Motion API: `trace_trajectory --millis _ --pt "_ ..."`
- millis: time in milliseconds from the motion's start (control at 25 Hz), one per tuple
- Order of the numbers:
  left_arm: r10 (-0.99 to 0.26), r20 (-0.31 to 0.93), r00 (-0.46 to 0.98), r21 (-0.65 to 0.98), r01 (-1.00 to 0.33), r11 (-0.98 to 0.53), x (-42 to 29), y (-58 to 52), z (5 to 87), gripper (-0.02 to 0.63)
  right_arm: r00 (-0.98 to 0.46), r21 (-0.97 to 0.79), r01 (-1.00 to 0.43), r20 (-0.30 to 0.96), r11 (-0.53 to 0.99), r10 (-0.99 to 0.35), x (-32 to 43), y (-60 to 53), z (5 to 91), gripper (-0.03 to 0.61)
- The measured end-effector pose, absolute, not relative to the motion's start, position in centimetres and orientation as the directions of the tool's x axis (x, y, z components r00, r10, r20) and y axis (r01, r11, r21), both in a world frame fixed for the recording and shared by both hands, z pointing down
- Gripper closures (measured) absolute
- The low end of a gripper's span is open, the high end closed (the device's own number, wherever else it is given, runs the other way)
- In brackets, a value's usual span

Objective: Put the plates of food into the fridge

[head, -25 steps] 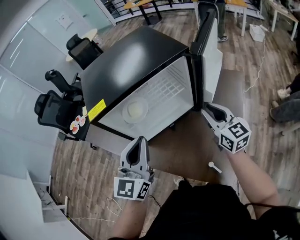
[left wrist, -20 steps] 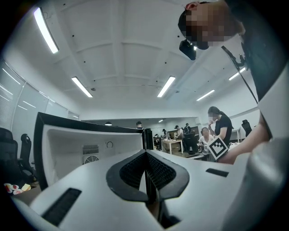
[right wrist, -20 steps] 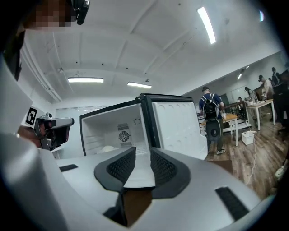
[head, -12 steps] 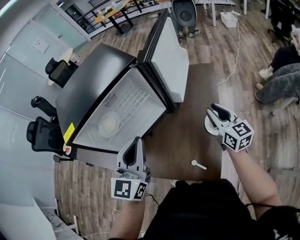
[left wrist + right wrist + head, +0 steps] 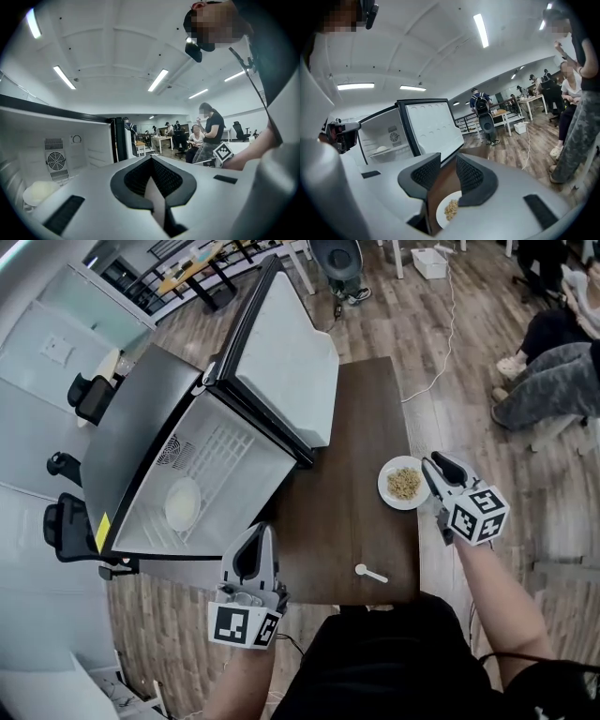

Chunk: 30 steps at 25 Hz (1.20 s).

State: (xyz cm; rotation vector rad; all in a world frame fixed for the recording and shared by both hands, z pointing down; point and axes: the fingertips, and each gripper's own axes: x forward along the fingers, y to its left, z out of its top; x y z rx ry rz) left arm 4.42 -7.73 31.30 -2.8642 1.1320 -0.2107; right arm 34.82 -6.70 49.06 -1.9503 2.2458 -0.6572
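While one plate [image 5: 183, 503] sits on the shelf of the open fridge [image 5: 141, 442] at the left of the head view, the plate of food [image 5: 404, 483] waits on the brown table [image 5: 347, 427] at centre right. Your right gripper [image 5: 432, 468] hovers just beside its rim, your left gripper [image 5: 255, 540] hangs by the table's near edge, and a white spoon [image 5: 371, 573] lies between them.

In the left gripper view, the left gripper [image 5: 151, 159] has its jaws together on nothing, facing the fridge [image 5: 56, 140].

In the right gripper view, the right gripper [image 5: 443, 164] has its jaws apart, with the plate of food [image 5: 449, 209] low between them, not yet gripped. You seem to be on the pick-up: lower the jaws over the rim, close, and lift it level.
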Motion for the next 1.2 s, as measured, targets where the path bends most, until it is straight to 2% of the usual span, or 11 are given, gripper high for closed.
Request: trace_trajectory --millis 520,960,1200 --pt "-0.693 0.206 0.691 -0.101 -0.689 -0.717 6.2 -9.2 35.3 0.611 -0.134 -0.47 -0.882 0.334 -0.042 -0.933 39.9 -5.2 59.3 0.468" --pt "-0.718 0.26 0.645 -0.098 -0.723 -0.684 4.8 -10.3 36.8 0.611 -0.177 -0.554 -0.826 0.424 -0.1 -0.888 39.4 -5.2 66.7 0.466" --pt "-0.724 0.303 0.62 -0.079 -0.74 -0.668 3.7 -10.1 38.5 0.611 -0.186 -0.578 -0.808 0.435 -0.114 -0.881 38.8 -5.7 68.7 0.466"
